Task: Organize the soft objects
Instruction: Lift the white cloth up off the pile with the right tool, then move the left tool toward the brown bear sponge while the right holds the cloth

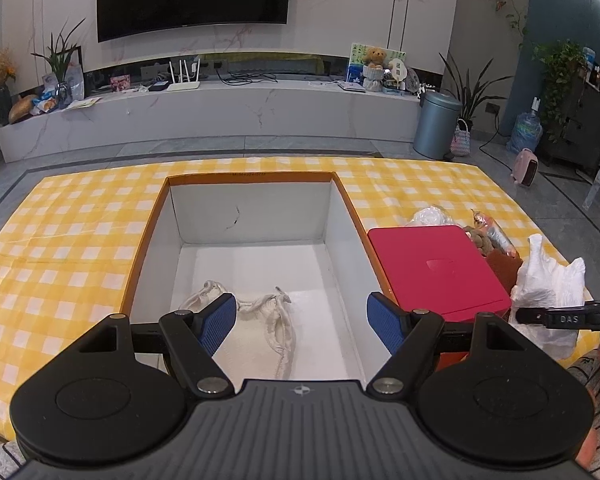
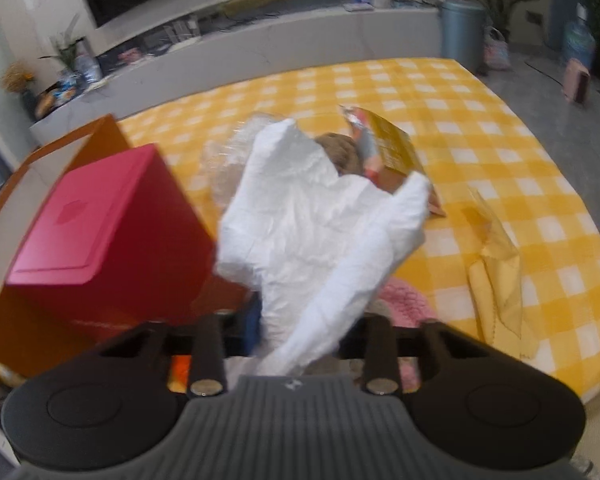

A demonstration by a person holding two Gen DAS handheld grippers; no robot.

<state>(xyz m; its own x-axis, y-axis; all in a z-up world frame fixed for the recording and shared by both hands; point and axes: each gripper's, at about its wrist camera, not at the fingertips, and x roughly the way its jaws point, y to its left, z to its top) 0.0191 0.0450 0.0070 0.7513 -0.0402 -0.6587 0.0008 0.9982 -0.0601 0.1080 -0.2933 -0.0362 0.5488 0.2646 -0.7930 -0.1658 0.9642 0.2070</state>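
A big open box with an orange rim point(image 1: 256, 176) and white inside stands on the yellow checked cloth point(image 1: 60, 240). A cream fabric piece point(image 1: 260, 320) lies on its floor. My left gripper point(image 1: 300, 304) hovers over the near end of the box, open, with nothing between its blue pads point(image 1: 220, 316). My right gripper point(image 2: 300, 320) is shut on a crumpled white bag point(image 2: 320, 220), which rises from between its fingers and hides them. In the left wrist view the right gripper point(image 1: 524, 315) holds the white bag point(image 1: 548, 288) right of the red box.
A red lidded box point(image 1: 436, 268) sits against the big box's right side. Behind the bag lie a brown plush toy point(image 2: 340, 152), a gold packet point(image 2: 392, 144) and clear wrap point(image 2: 228, 160). A pink knitted piece point(image 2: 404, 300) and a yellow cloth point(image 2: 496, 288) lie nearer.
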